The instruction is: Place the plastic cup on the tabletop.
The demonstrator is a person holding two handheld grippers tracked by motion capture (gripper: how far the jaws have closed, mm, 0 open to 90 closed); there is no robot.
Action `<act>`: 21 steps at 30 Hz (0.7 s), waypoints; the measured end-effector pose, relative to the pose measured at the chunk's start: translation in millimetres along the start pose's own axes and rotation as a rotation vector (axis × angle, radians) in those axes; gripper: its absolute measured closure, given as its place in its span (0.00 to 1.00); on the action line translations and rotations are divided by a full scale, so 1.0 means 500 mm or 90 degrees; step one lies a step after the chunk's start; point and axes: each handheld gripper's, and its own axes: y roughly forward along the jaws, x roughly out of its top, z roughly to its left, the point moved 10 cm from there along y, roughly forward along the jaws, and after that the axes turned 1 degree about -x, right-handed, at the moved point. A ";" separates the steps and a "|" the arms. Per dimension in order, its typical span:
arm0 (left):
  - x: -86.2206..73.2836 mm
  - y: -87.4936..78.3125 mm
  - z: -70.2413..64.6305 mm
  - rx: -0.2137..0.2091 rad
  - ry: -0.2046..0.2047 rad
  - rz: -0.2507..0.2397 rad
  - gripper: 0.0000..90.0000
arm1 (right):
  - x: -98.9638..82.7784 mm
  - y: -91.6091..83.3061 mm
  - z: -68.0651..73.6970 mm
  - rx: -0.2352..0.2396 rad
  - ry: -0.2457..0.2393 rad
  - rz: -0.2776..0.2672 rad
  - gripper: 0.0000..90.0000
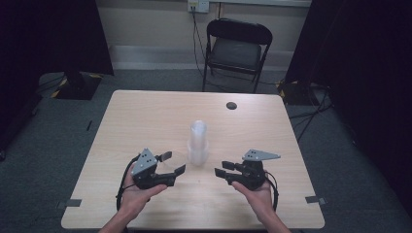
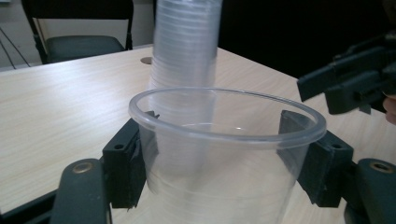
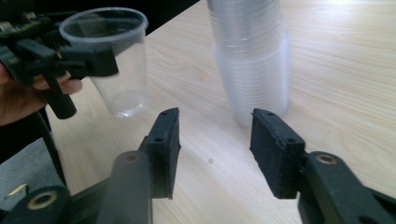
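A pale wood-grain surface (image 1: 145, 116) stands on grey carpet between black curtains. Nearest the camera, a person's two hands hold tongs on either side of a tall stack of clear plastic cups (image 1: 197, 143). The left tongs (image 1: 173, 163), just beside the stack, grip a single clear plastic cup (image 2: 224, 154) below its rim, its base lifted off the surface. The right tongs (image 1: 222, 171), on the stack's other side, are spread apart and hold nothing. Beyond the stack, a round dark grommet (image 1: 231, 105) sits near the far edge. Farther back stands a black folding chair (image 1: 236, 48) against the wall.
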 end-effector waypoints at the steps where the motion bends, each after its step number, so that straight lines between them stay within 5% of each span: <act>1: 0.007 -0.001 0.008 0.010 0.002 -0.004 0.32 | -0.002 -0.002 -0.004 -0.005 0.001 -0.003 0.54; 12: 0.028 -0.003 0.061 0.043 -0.015 -0.008 0.32 | -0.032 -0.050 -0.055 -0.066 0.007 -0.005 0.48; 21: 0.035 0.003 0.141 0.099 -0.020 -0.007 0.32 | -0.063 -0.080 -0.091 -0.100 0.011 0.008 0.47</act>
